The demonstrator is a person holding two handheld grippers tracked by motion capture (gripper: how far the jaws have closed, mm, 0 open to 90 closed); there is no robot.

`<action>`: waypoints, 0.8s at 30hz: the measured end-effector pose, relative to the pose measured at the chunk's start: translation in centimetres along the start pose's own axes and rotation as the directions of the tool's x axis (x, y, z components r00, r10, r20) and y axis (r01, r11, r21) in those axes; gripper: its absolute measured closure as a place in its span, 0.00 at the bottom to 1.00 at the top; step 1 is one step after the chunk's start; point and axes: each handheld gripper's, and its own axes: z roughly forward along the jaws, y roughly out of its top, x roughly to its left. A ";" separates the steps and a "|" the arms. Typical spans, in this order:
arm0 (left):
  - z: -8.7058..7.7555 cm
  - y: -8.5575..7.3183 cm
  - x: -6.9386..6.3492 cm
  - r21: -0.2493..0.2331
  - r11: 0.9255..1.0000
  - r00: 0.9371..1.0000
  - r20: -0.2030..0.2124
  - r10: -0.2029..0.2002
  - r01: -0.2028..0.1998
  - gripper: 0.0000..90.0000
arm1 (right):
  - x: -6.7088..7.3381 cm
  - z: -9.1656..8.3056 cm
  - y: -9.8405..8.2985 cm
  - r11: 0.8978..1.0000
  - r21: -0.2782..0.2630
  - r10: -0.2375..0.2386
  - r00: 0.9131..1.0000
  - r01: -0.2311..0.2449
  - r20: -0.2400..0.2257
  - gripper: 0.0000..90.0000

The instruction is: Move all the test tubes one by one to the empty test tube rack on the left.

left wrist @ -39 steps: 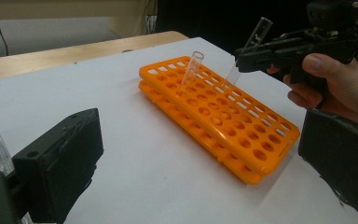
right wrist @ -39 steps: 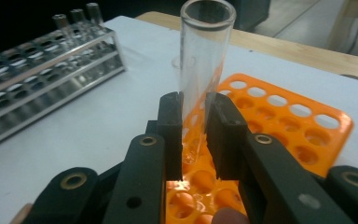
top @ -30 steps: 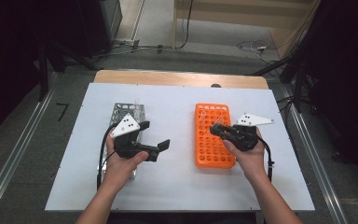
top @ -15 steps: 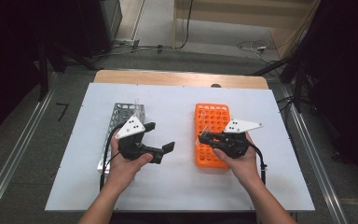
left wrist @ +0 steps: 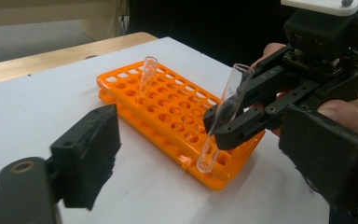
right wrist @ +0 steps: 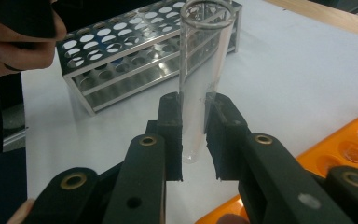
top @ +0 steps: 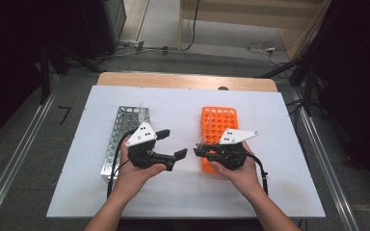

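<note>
My right gripper (right wrist: pixel 193 135) is shut on a clear empty test tube (right wrist: pixel 205 56), held upright by its lower half. In the high view this gripper (top: pixel 198 151) hovers over the near left corner of the orange rack (top: pixel 219 120). From the left gripper view, the tube (left wrist: pixel 226 109) leans over the rack (left wrist: pixel 168 107), which holds one more clear tube (left wrist: pixel 147 77). My left gripper (top: pixel 172 144) is open; its jaws have just been closing with nothing between them. It points at the tube, a short gap away.
A metal tube rack (top: pixel 125 130) lies on the white table sheet (top: pixel 183 202) to the left, behind my left hand. It also shows in the right gripper view (right wrist: pixel 135 51). A wooden table edge (top: pixel 183 79) runs along the far side.
My right gripper has carried the tube leftward from over the orange rack toward my left gripper. My left gripper has stayed in place, its jaws a little narrower.
</note>
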 end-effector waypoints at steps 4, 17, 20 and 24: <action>0.4 0.0 -0.7 0.010 1.000 1.000 0.003 0.022 -0.022 0.29 | 0.6 0.3 0.1 1.000 0.007 -0.011 1.000 0.012 -0.017 0.82; 1.0 -0.2 -1.9 0.008 0.997 0.996 0.045 0.074 -0.075 0.64 | 2.3 1.2 0.6 0.999 0.023 -0.043 0.997 0.044 -0.061 0.82; 1.1 -0.3 -2.1 0.017 0.996 0.995 0.046 0.085 -0.086 0.69 | 2.5 1.2 0.7 0.998 0.021 -0.051 0.996 0.052 -0.070 0.82; 1.3 -0.3 -2.2 0.021 0.995 0.994 0.048 0.098 -0.099 0.75 | 2.7 1.3 0.8 0.998 0.023 -0.053 0.996 0.055 -0.078 0.82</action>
